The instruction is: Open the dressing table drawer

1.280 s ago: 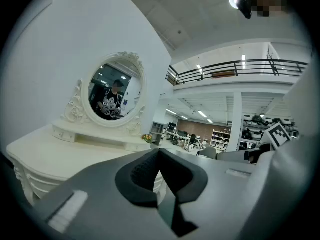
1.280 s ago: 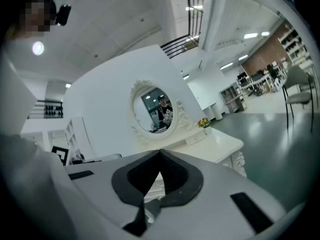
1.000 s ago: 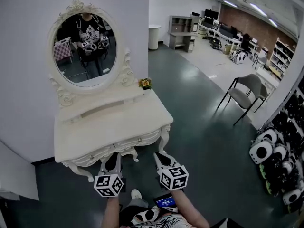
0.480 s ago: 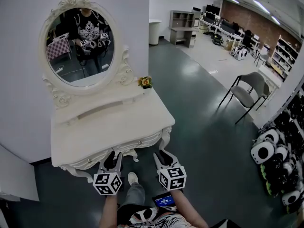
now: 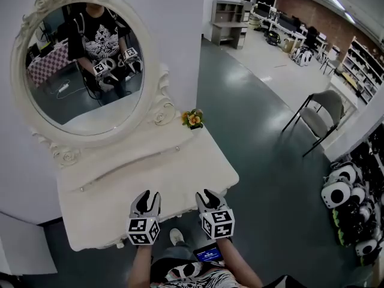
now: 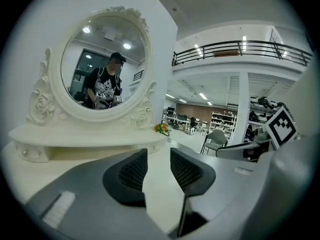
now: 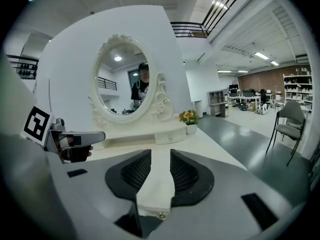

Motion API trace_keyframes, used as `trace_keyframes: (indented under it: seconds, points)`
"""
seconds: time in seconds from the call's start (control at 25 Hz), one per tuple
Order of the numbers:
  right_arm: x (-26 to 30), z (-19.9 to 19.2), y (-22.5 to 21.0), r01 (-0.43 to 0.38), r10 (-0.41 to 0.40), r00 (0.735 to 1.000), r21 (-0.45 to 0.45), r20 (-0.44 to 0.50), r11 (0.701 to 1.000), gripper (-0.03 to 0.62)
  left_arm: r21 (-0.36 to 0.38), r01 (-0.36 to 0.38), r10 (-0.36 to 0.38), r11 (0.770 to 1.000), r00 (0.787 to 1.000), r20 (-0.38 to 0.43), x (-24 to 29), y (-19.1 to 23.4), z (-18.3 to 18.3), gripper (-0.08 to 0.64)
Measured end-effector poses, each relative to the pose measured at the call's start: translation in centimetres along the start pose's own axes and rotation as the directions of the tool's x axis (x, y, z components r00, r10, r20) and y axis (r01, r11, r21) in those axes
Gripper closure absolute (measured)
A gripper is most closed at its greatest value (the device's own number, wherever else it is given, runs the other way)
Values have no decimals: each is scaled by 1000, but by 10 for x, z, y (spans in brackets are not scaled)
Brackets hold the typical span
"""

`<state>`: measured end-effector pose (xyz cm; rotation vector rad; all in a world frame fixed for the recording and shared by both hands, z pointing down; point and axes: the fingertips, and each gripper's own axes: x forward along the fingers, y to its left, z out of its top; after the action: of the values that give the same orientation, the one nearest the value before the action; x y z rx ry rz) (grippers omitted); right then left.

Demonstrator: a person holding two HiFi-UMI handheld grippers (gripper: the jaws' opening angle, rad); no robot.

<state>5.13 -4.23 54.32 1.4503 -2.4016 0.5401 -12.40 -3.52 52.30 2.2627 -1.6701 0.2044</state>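
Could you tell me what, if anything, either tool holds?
Nothing is held; the left tool and right tool are opening, with nothing between their jaws.

This is a big open lab or workshop hall, not a home: the white dressing table (image 5: 150,179) with its oval mirror (image 5: 84,71) stands alone against a bare partition wall (image 5: 180,35) on a grey-green floor (image 5: 258,149); beyond it are desks with monitors (image 5: 282,24) and storage shelves (image 5: 362,59). A railed upper gallery (image 6: 240,46) runs overhead; a chair (image 5: 324,110) and a row of panda toys (image 5: 342,191) stand to one side.
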Motion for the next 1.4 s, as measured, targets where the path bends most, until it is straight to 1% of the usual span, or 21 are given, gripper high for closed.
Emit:
trace_keyframes:
  seconds: [0.12, 0.2, 0.36, 0.44, 0.56, 0.68, 0.88, 1.0, 1.16, 1.4]
  points:
    - [45, 16, 4, 8, -8, 1000, -25, -18, 1000, 472, -17, 4, -4, 1000, 1000, -11, 35, 31, 11, 422]
    - [70, 25, -1, 18, -20, 999, -51, -32, 999, 472, -36, 17, -17, 999, 1000, -14, 60, 43, 15, 422]
    - [108, 26, -15, 34, -40, 997, -77, -71, 996, 470, -66, 50, -52, 997, 998, -39, 104, 56, 6, 422]
    - [122, 25, -18, 40, -47, 995, -85, -88, 996, 465, -86, 67, -71, 994, 996, -51, 118, 61, 1, 434]
    - [136, 30, -18, 37, -46, 994, -95, -99, 995, 459, -104, 62, -70, 993, 995, -71, 128, 68, -2, 434]
    - [154, 31, -22, 23, -33, 994, -92, -106, 995, 459, -98, 47, -58, 994, 993, -105, 140, 75, -11, 433]
    - [187, 27, -32, 0, -14, 992, -103, -129, 995, 459, -83, 45, -56, 996, 990, -130, 168, 79, -20, 433]
    - [196, 26, -34, -16, 0, 990, -109, -143, 994, 459, -80, 35, -46, 996, 989, -140, 174, 75, -21, 434]
    - [208, 25, -34, -38, 19, 987, -120, -160, 992, 459, -95, 6, -21, 995, 987, -157, 177, 80, -26, 433]
    - [241, 15, -39, -61, 34, 978, -126, -204, 990, 456, -116, -16, -8, 993, 979, -203, 194, 90, -44, 433]
